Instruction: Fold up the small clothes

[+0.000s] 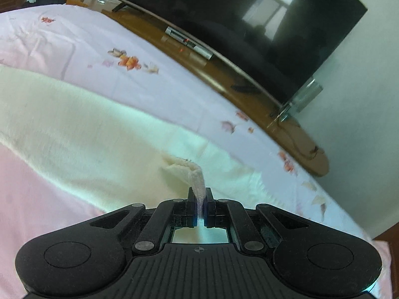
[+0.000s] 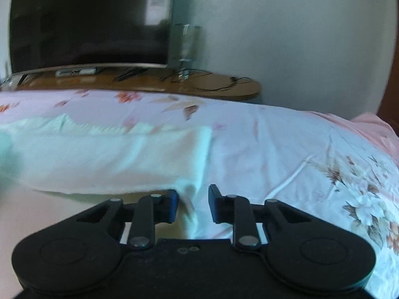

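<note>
The left gripper (image 1: 199, 199) has its fingers (image 1: 190, 196) clamped on a bunched corner of the cream garment (image 1: 87, 124), and the pinched fabric rises in a narrow ridge just ahead of the fingertips. The right gripper (image 2: 193, 199) has its fingers (image 2: 172, 205) apart with a visible gap between them; the right-hand corner of the garment lies in that gap, and the pads do not press on it. The frame is blurred here, so contact with the left finger cannot be determined. The garment lies spread flat on the bed (image 1: 174, 87), running as a wide pale band across the pink floral bedsheet (image 2: 299, 149). Beyond the far edge of the bed stands a brown wooden tabletop (image 2: 224, 87) carrying a flat silver device (image 1: 189, 42) and dark cables (image 2: 219, 84). A large dark television (image 1: 249, 25) stands on that tabletop against a pale wall (image 2: 299, 37).
</note>
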Demonstrator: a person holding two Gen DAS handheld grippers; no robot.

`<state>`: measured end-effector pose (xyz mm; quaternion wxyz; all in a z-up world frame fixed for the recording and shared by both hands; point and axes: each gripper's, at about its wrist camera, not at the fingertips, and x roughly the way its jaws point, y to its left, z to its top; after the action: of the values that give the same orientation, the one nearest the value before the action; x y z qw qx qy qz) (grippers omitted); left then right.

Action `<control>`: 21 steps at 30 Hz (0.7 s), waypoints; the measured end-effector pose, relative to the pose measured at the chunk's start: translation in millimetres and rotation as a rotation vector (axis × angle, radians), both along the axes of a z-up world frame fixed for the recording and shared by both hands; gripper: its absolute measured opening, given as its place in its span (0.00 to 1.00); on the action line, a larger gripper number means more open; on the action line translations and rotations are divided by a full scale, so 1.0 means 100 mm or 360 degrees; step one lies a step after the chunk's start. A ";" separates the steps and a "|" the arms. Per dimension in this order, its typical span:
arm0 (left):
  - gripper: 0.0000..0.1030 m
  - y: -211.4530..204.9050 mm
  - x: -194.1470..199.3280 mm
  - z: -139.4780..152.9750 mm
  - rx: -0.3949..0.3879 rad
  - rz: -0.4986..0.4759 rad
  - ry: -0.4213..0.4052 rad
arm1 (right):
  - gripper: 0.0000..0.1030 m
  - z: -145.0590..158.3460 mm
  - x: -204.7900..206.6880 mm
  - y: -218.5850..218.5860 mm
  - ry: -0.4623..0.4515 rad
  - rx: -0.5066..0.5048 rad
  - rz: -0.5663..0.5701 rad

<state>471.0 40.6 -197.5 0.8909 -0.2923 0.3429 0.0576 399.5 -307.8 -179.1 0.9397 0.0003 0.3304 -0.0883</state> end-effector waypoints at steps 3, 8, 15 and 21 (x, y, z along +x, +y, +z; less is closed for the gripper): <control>0.04 -0.02 -0.03 -0.13 -0.0006 -0.0014 0.0068 | 0.08 -0.09 -0.09 -0.28 0.0048 0.0221 -0.0174; 0.05 -0.02 -0.10 -0.17 0.0019 -0.0038 0.0093 | 0.09 -0.12 -0.12 -0.27 0.0089 0.0218 -0.0154; 0.05 -0.01 -0.04 -0.14 0.0077 -0.0048 0.0113 | 0.18 0.01 -0.16 -0.05 0.0058 0.0059 0.0055; 0.05 0.09 -0.19 -0.05 0.0135 -0.0109 0.0124 | 0.04 -0.09 -0.22 -0.29 0.0178 0.0181 -0.0078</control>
<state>452.2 49.4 -202.6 0.8898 -0.2398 0.3845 0.0530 377.4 -336.5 -188.6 0.9158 0.0567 0.3868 -0.0923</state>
